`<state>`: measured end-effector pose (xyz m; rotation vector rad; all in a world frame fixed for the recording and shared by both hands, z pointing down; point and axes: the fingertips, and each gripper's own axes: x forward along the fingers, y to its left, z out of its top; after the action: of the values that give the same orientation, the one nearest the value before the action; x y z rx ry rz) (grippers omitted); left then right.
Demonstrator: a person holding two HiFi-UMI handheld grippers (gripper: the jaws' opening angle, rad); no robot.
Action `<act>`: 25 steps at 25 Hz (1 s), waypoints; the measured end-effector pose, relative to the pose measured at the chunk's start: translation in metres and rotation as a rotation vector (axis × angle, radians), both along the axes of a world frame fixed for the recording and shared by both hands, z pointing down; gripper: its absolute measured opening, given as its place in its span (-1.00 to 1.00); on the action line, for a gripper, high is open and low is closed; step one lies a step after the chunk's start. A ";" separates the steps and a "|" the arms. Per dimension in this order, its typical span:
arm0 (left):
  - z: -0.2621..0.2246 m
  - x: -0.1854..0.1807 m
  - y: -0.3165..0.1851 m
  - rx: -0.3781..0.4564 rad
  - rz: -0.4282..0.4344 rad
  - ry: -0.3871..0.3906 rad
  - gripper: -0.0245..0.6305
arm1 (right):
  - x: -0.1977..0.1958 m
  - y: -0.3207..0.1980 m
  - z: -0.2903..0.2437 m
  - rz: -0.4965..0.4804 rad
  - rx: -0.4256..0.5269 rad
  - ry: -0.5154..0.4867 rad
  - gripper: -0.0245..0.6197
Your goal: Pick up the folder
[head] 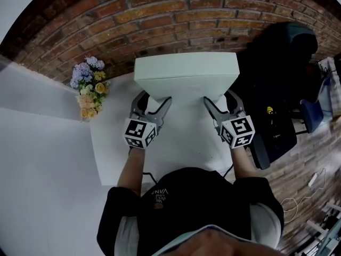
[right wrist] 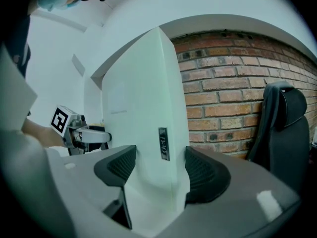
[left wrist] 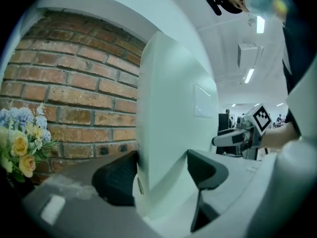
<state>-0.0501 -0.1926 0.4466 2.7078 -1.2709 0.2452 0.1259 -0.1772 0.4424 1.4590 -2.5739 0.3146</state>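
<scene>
While jaws stand wide, left gripper (head: 155, 102), right gripper (head: 219, 101) each clamp folder (head: 185, 71).

"VANS" on black shirt (head: 160, 192), folder label (right wrist: 163, 144) illegible

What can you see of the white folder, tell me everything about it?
The folder is a thick, box-like file, pale white, smooth like coated board, and closed. A small dark label sits on one narrow side. The left gripper and the right gripper each clamp a near corner, pads pressed against it, holding it over the white table before the brick wall. Whether it touches the table cannot be told.
</scene>
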 end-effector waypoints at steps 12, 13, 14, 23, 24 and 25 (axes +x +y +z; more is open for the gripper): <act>0.002 -0.033 0.042 -0.030 -0.024 0.016 0.08 | -0.032 0.038 -0.001 -0.022 -0.008 0.005 0.02; 0.003 -0.036 0.046 -0.034 -0.028 0.017 0.08 | -0.036 0.041 -0.001 -0.026 -0.010 0.005 0.02; 0.004 -0.040 0.049 -0.038 -0.033 0.018 0.08 | -0.039 0.044 0.000 -0.029 -0.012 0.005 0.02; 0.003 -0.075 0.082 -0.049 -0.068 0.029 0.08 | -0.073 0.072 -0.001 -0.064 -0.021 -0.004 0.03; 0.002 -0.080 0.085 -0.049 -0.071 0.028 0.08 | -0.078 0.074 -0.001 -0.070 -0.022 -0.003 0.03; 0.002 -0.084 0.088 -0.050 -0.074 0.027 0.08 | -0.082 0.076 -0.002 -0.075 -0.021 -0.001 0.03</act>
<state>-0.1341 -0.1043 0.4485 2.6072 -1.3362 0.2282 0.0434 -0.1008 0.4407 1.3521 -2.6102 0.3314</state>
